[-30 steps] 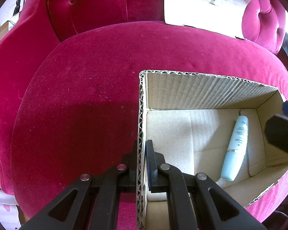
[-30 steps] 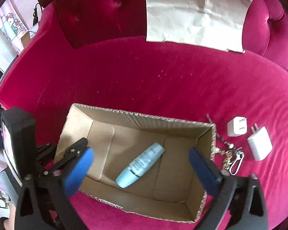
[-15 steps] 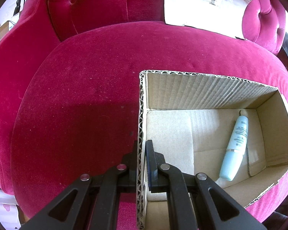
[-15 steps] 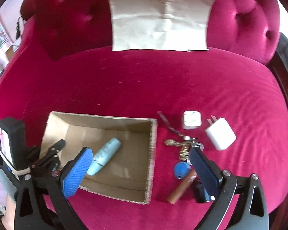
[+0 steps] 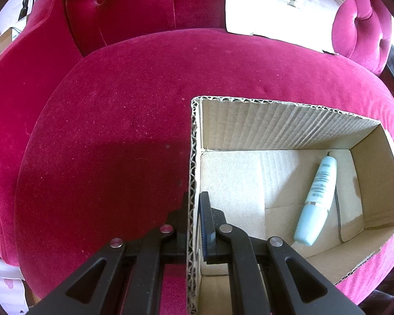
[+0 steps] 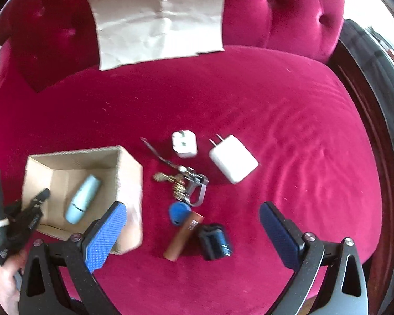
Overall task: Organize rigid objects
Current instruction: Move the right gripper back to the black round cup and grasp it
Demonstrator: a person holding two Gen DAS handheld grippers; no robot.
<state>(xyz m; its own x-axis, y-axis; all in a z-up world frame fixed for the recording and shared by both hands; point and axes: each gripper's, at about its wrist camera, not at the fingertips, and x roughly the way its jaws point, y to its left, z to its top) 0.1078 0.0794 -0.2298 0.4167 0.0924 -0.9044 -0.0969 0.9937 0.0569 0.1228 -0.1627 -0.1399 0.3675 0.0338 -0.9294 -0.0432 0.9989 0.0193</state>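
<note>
The left gripper [image 5: 194, 210] is clenched on the near wall of the cardboard box [image 5: 289, 128], where a pale blue tube [image 5: 316, 202] lies ahead to its right. The right gripper [image 6: 193, 219] is spread wide with nothing in it above the sofa seat [image 6: 302, 131]; a brown cylinder [image 6: 183, 236], black clip [image 6: 215, 241] and blue tag [image 6: 180, 211] lie between its fingers, with keys [image 6: 189, 183] and two white chargers [image 6: 233, 158] just beyond.

Bright daylight all over, the cardboard sheet [image 5: 281, 8] against the sofa back totally blown out. Hard shadow falls across the seat cushion [image 5: 105, 183]. Right wrist view's motion-blurred, heavy fisheye bending, black corners.
</note>
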